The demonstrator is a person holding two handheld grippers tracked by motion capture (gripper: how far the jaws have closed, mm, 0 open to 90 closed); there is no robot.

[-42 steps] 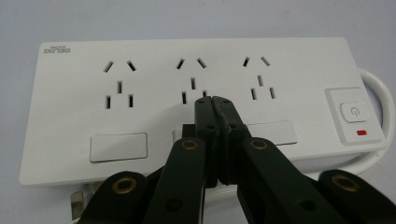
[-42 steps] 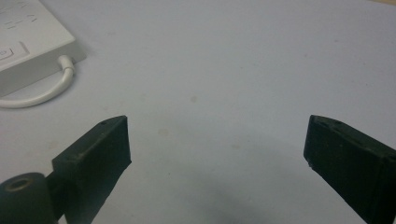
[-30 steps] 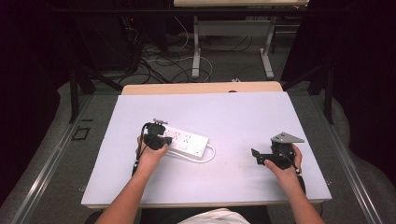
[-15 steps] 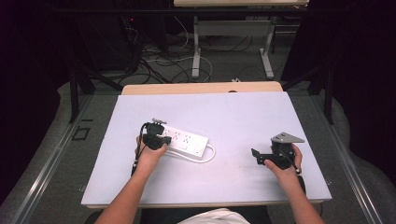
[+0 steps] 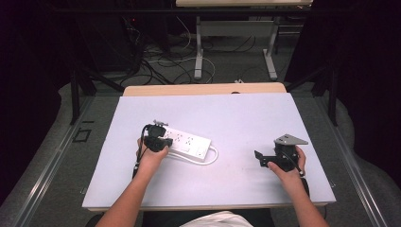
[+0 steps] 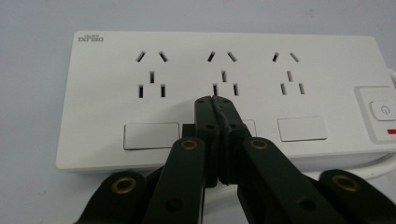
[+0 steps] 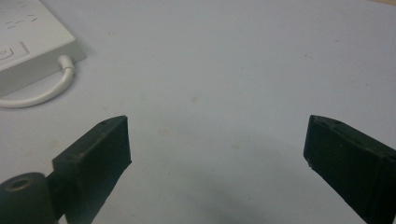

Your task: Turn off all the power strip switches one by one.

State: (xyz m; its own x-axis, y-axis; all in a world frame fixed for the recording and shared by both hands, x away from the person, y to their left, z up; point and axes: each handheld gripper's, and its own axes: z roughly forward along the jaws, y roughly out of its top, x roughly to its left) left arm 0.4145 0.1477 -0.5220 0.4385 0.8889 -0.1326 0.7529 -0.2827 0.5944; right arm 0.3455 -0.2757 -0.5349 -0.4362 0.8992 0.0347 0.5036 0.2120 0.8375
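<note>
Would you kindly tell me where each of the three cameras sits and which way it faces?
High view: above the person's side, looking forward and down on the table; both forearms, left gripper and right gripper show.
Left gripper view: rides the left gripper, shut jaws over the power strip.
Right gripper view: rides the right gripper, open jaws over bare table.
All three share the power strip.

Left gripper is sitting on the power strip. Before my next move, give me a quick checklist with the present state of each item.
1. Left gripper shut, nothing between its jaws: ok.
2. Its tips over the power strip, at the middle socket: ok; contact: cannot tell.
3. Right gripper open, holding nothing: ok.
4. Right gripper apart from the strip, over bare table: ok.
5. Strip's cable looped beside it, away from both grippers: ok.
6. Strip's power button on or off: cannot tell.
</note>
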